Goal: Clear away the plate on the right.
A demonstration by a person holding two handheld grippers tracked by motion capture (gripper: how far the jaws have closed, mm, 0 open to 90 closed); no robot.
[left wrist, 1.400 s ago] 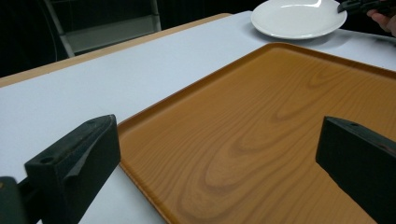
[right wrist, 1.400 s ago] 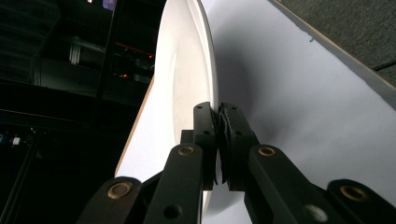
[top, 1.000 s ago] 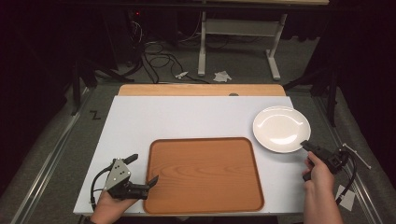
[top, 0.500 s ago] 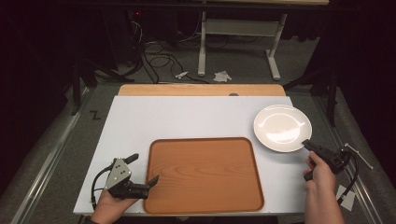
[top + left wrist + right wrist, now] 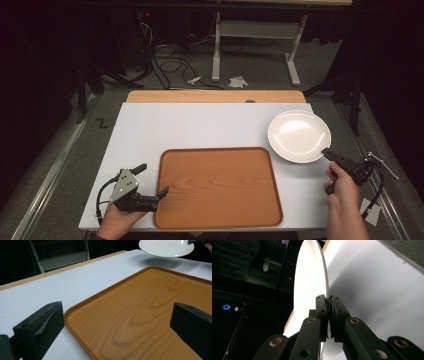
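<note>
A white surface (image 5: 200, 127) fills the middle of the high view, with a strip of bare wood (image 5: 215, 96) along its far edge. Beyond it, on the grey floor (image 5: 260, 70), stand the white legs of a desk (image 5: 295, 55), with tangled black cables (image 5: 167, 62) and crumpled scraps of paper (image 5: 237, 81) nearby.

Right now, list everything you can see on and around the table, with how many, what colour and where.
plate: one, white, right side of the table, its near rim pinched by the right tool and, by its shadow in the left gripper view, lifted off the surface.
tray: one, orange-brown wood grain, near middle of the table, nothing on it.
table: one, white top with a wooden strip along the far edge.
cables: several, dark, on the floor beyond the table.
crumpled paper: two bits, white, on the floor by the grey stand.
left tool: one, black, jaws open at the tray's near-left corner.
right tool: one, black, shut on the plate's rim.
</note>
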